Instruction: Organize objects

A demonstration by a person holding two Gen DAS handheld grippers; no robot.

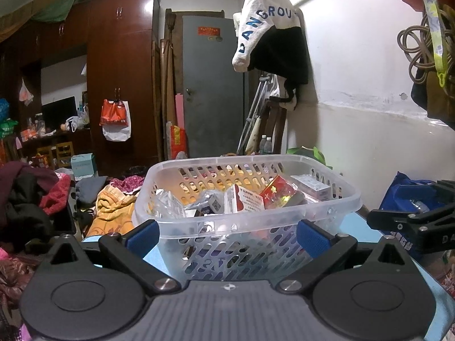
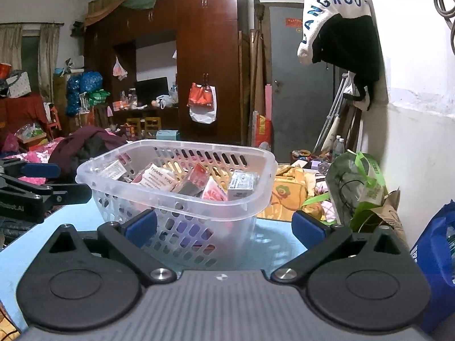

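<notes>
Cluttered bedroom, blue table point(image 2: 273, 236). Left gripper point(image 1: 227, 234) and right gripper point(image 2: 224, 227) both spread wide, empty. Heaped basket point(image 1: 244, 216) sits near the table's far edge; a shove likely tips it off.

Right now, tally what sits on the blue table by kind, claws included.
Clear plastic basket: 1
Claws, left claw and right claw, both open and empty: 2
Total: 3
The small packets piled inside the basket overlap too much to count.
</notes>
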